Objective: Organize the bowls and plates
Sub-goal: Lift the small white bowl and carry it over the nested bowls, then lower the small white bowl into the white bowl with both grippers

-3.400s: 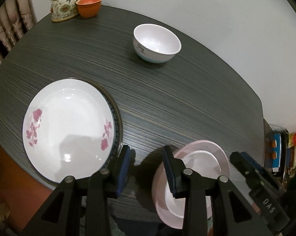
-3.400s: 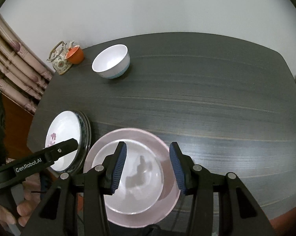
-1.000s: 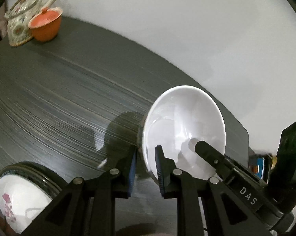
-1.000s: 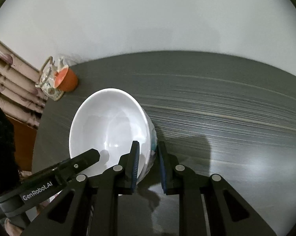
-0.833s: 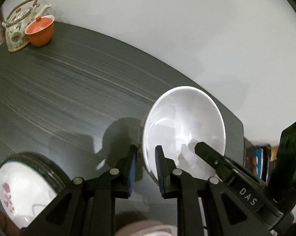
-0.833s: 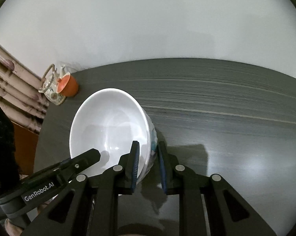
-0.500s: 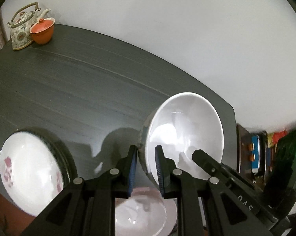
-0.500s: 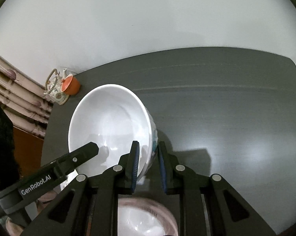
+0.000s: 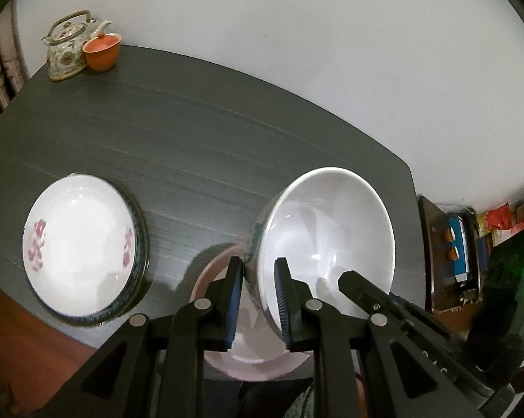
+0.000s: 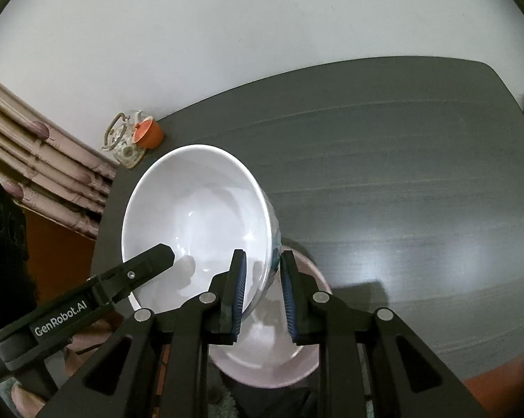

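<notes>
Directly above the pink plate, a white bowl hangs, its opposite rims clamped by left gripper and right gripper fingers.

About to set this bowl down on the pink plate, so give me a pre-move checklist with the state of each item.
1. Left gripper fingers clamp the white bowl rim: ok.
2. Right gripper fingers clamp the opposite rim: ok.
3. Bowl is over the pink plate: ok.
4. Plate's visible part is bare: ok.
5. Bowl level: not ok, tilted in both views.
6. Plate fully on the table: not ok, it overhangs the near edge.
</notes>
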Available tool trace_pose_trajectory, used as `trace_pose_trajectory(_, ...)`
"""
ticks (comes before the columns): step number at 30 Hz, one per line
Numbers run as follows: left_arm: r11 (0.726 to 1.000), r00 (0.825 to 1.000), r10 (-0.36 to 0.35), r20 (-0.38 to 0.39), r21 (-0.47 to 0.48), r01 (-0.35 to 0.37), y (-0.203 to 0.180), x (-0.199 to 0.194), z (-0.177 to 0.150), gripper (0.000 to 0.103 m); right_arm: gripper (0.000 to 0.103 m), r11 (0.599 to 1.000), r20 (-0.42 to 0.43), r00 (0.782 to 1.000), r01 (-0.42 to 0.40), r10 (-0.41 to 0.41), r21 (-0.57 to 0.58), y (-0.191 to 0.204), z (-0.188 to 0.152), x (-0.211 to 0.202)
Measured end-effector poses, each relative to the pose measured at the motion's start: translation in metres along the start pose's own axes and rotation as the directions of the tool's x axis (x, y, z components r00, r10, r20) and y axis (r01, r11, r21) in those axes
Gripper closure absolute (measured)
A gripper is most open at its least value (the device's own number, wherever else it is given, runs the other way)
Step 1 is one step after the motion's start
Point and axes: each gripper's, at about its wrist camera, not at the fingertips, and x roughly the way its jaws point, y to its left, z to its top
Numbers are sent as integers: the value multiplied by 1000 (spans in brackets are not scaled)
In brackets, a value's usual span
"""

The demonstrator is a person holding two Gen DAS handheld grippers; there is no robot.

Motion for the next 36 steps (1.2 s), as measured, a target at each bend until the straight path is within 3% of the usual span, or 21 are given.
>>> trace_pose_trajectory(15, 999, 998, 49, -46, -11, -50, 2, 21, -37, 85, 82, 999, -12, 999, 29, -30, -26, 14, -39, 14)
trace_pose_trajectory(36, 996, 992, 89, -85, -13, -90, 2, 42, -42, 85, 82, 1000, -78, 997, 25, -25, 1, -8, -56, 31)
